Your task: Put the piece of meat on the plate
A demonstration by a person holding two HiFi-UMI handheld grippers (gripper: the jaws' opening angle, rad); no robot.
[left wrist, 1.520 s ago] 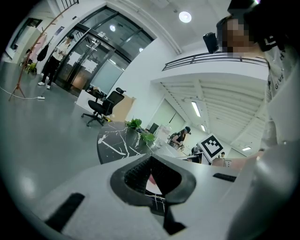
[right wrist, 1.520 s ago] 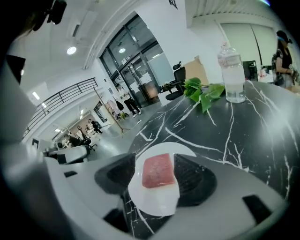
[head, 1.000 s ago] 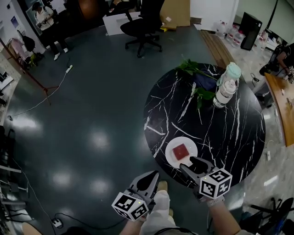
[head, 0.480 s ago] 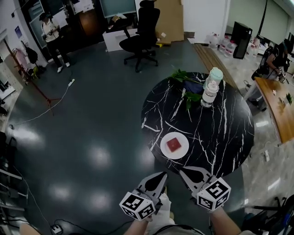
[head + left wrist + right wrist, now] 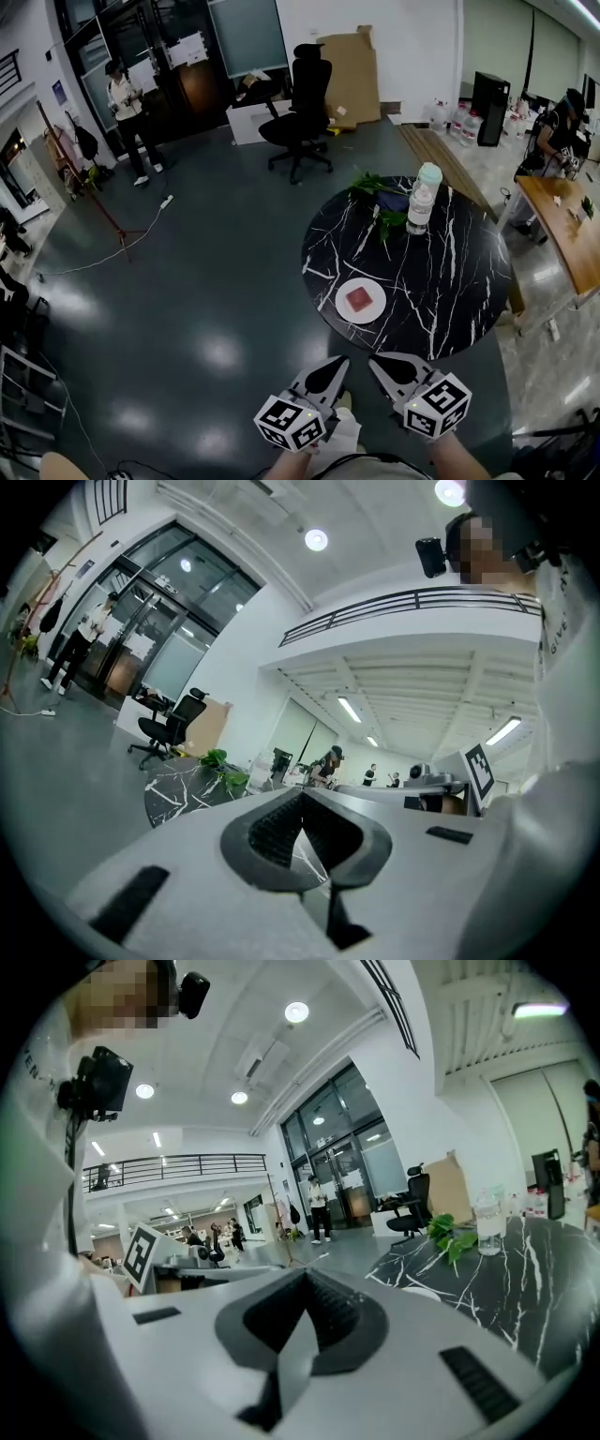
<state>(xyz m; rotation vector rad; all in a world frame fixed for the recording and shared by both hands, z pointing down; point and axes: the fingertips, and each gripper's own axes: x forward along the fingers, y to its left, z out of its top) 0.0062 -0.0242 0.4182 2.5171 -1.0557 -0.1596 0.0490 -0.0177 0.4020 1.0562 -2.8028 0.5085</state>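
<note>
A red piece of meat (image 5: 361, 299) lies on the white plate (image 5: 347, 312) near the front edge of the round black marble table (image 5: 450, 281). Both grippers hang in the air short of the table, over the floor, well clear of the plate. My left gripper (image 5: 337, 362) is shut with nothing in it, and its tips meet in the left gripper view (image 5: 302, 797). My right gripper (image 5: 375, 360) is also shut and empty, its pads pressed together in the right gripper view (image 5: 305, 1275). The plate shows small and pale beyond the right jaws (image 5: 421, 1292).
A water bottle (image 5: 419, 204) and green leaves (image 5: 379, 187) stand at the table's far side. Past the table are a black office chair (image 5: 302, 89) and a standing person (image 5: 127, 103). A wooden desk (image 5: 562, 230) lies to the right. Dark floor spreads to the left.
Both grippers have drawn back from the table and risen. The right gripper's jaws, apart beside the plate a second ago, have shut. The meat stays on the plate.
</note>
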